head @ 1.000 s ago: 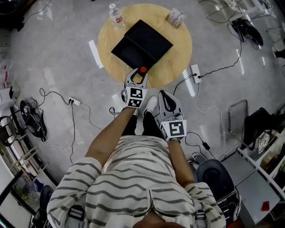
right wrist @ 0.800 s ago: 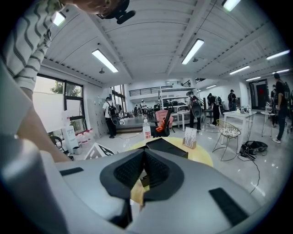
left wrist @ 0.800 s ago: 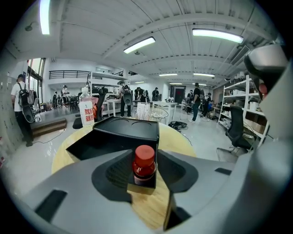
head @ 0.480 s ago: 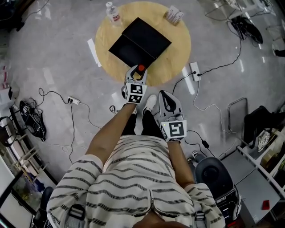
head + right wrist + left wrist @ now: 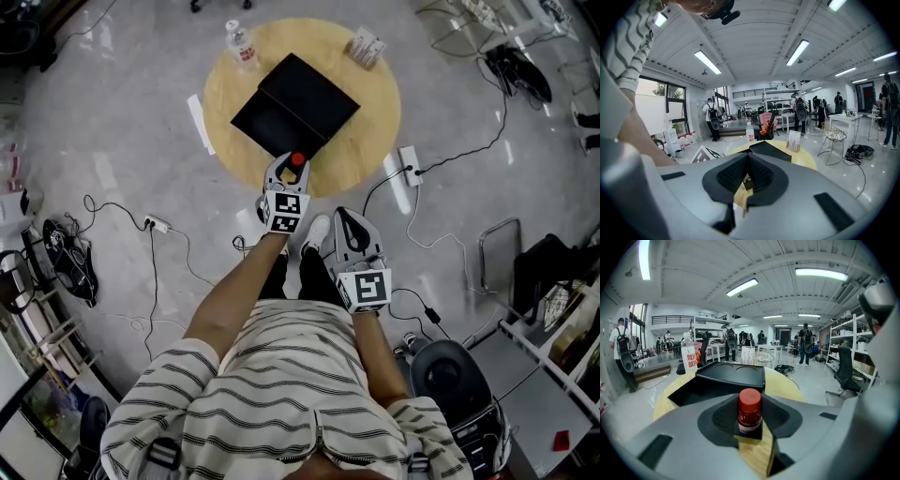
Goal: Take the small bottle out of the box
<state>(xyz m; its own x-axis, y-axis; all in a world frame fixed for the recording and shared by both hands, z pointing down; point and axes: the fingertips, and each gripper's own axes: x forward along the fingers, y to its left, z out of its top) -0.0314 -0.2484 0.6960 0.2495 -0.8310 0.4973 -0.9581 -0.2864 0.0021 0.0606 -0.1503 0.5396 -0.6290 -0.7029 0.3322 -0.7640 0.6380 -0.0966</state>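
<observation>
Polished grey floor (image 5: 112, 141), strewn with cables, is seen around a round wooden desk (image 5: 370, 122), on which a black box (image 5: 295, 98) lies opened flat. At the box's near corner, by the desk's near edge, the small bottle (image 5: 749, 409) with its red cap is found upright between the jaws of the left tool (image 5: 292, 171). Those jaws have just been closing, and the pads are seen drawn up against both sides of the bottle, so it is taken as grasped. Whether its base rests on anything cannot be told. The right tool (image 5: 747, 176) is held back from the desk, clenched on nothing. The step in hand is judged to be the removal itself, with the bottle at the box's edge. A firm grip is called for next, then a carry clear of the box and a level set-down on bare wood before the pads are released.
</observation>
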